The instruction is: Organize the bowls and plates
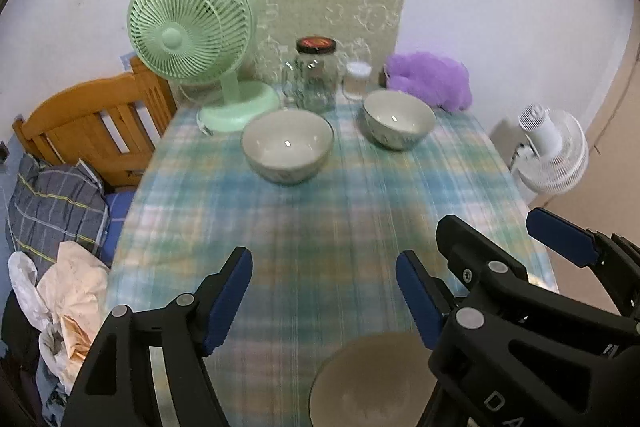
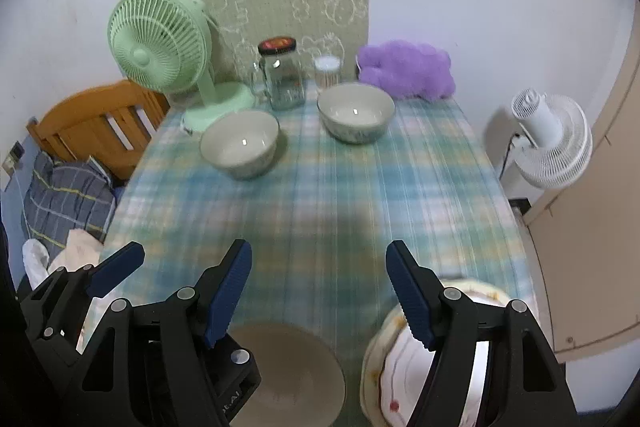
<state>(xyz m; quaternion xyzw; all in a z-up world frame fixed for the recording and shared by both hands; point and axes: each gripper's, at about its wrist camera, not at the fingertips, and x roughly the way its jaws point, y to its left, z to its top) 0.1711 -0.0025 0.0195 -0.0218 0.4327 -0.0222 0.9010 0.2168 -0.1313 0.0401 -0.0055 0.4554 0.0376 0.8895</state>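
Both tools are open and carrying nothing: left tool (image 1: 324, 291) and right tool (image 2: 318, 287) hover side by side over the near end of the counter (image 2: 320, 207).

Where the dishes are:
- Left bowl (image 2: 239, 143) and right bowl (image 2: 356, 111) stand upright at the far end, well apart from each other. Both look empty, just a light glint at the bottom.
- A brown plate (image 2: 288, 375) lies flat at the near edge, between the two tools.
- A flowered plate (image 2: 384, 367) lies just beside it on the right, partly hidden under my right tool. I can't tell if it is one plate or a stack.

Handling, my read: the bowls look ceramic, so stiff, fairly heavy, glazed and slick, and they chip if knocked together. I'd pinch the rim, one finger inside and one outside, and nest them slowly. Plates lie flat on the cloth, so I need to catch an edge; the checked cloth may drag or bunch.

Other containers: a lidded glass jar (image 2: 282, 75) behind the bowls looks empty; a small clear tub (image 2: 327, 71) holds something pale, possibly cotton swabs. Keep clear of both, and of the green fan (image 2: 160, 47).
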